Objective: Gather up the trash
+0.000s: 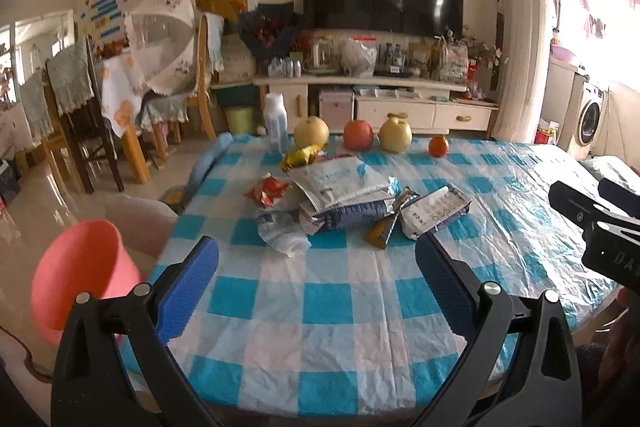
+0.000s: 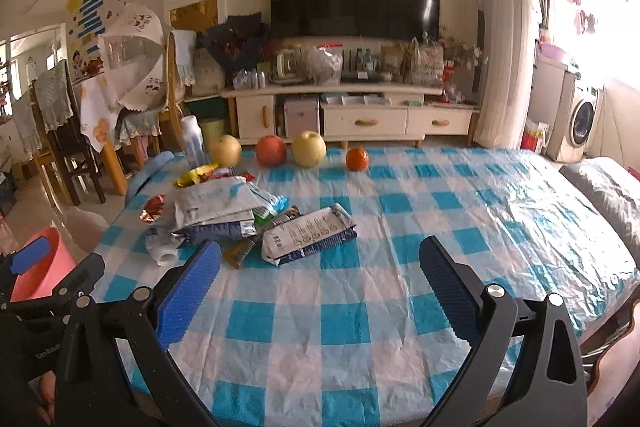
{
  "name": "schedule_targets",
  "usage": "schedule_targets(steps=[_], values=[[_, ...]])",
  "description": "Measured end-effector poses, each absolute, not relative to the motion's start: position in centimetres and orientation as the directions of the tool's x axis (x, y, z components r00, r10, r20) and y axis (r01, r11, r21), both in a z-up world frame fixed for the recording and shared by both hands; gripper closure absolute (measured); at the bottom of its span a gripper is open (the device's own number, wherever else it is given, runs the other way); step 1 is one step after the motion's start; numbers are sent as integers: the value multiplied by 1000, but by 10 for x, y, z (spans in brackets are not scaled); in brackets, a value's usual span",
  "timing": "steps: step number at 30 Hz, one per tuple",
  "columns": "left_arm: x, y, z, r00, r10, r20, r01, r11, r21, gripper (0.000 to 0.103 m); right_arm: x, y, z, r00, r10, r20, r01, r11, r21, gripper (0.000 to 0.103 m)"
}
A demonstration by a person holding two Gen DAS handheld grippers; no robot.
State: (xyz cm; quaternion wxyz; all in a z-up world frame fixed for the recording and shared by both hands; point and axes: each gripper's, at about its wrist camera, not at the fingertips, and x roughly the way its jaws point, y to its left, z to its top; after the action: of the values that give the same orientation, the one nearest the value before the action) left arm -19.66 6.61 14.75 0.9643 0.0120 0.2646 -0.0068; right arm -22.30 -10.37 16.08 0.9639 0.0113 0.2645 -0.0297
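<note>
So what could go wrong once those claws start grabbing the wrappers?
The wrappers overlap in a loose heap, so a pinch may lift one and drag others off the table.
The pink bin sits below the table's edge; a dropped wrapper could miss it.
The bottle stands close behind and could be knocked over.

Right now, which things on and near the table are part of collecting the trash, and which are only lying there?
For the job:
- pile of empty wrappers and bags
- crumpled white plastic
- red snack wrapper
- yellow foil wrapper
- pink bin, likely the place for them

Only lying there:
- two pears
- apple
- orange
- white bottle, upright
</note>
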Motion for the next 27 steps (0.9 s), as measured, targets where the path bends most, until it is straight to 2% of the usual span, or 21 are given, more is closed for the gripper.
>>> schedule_targets(steps=[27], values=[[-256, 70, 196, 920, 28, -391, -28, 1000, 5, 4, -288, -92, 199, 919, -60, -390, 55, 998, -23, 5]])
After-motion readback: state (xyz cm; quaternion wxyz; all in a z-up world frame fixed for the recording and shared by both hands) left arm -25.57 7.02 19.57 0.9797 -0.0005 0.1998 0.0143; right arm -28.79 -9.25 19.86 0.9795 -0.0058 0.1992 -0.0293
